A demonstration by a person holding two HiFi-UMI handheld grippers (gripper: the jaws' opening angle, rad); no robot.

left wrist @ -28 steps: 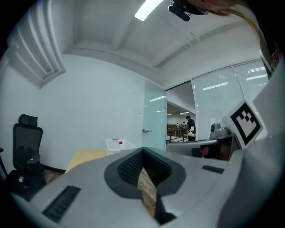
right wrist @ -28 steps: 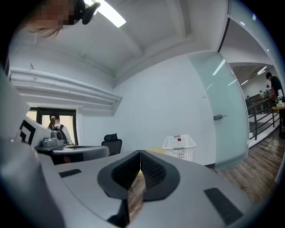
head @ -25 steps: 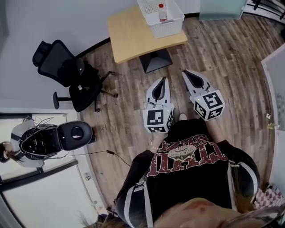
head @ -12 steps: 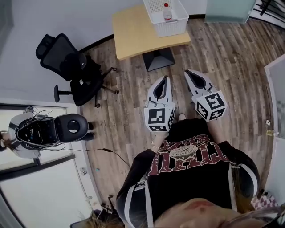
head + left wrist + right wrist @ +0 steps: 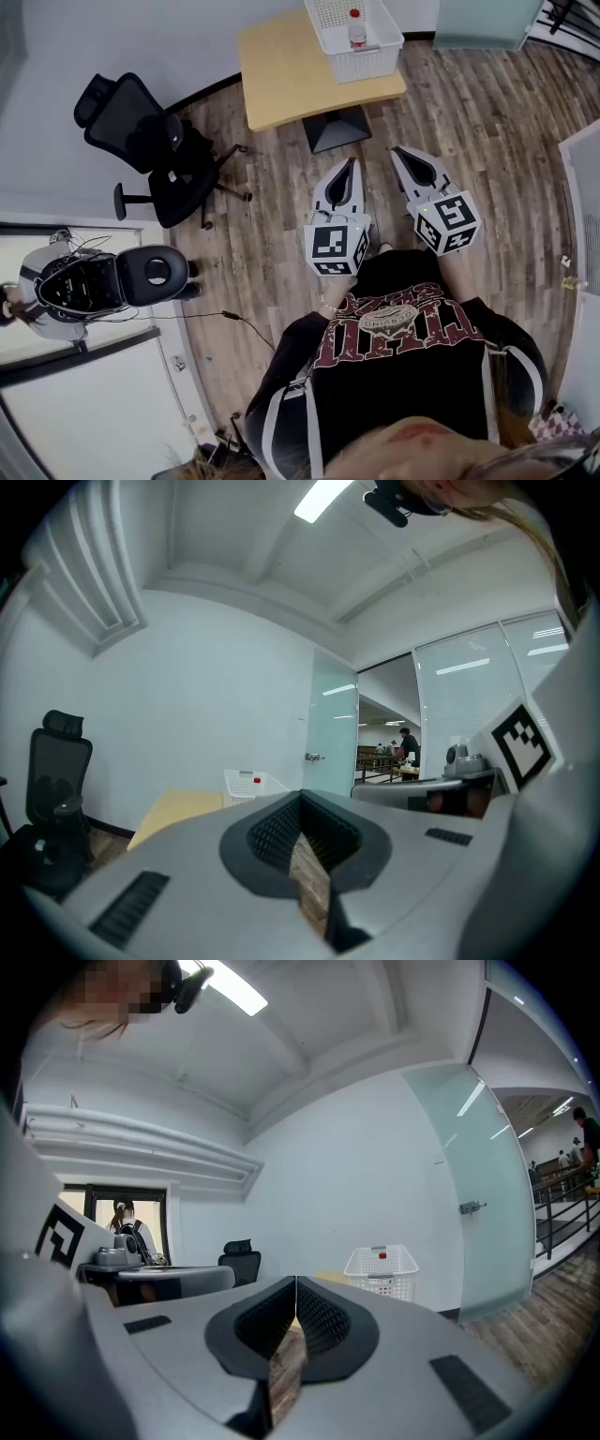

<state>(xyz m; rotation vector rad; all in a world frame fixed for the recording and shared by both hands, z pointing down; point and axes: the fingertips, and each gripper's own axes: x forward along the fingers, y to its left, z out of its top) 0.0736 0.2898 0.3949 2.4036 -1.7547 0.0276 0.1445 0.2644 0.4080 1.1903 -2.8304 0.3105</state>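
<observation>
Left gripper [image 5: 351, 165] and right gripper [image 5: 397, 153] are held mid-frame, jaws pressed together on nothing. Table [image 5: 281, 75] with basket [image 5: 371, 64] is seen upper centre, well apart.

An open-plan office: a black swivel chair [image 5: 150, 141] stands left of a light wooden bench [image 5: 291, 70] that carries a white plastic basket [image 5: 367, 64], all on a wood-plank floor [image 5: 487, 122]. Right of the bench, a frosted glass door [image 5: 478, 1194] with a lever handle adjoins tall glass partitions [image 5: 459, 696]. Beyond the doorway, people [image 5: 409, 742] work at desks. A strip light [image 5: 323, 497] is set in the white ceiling above the bench.
</observation>
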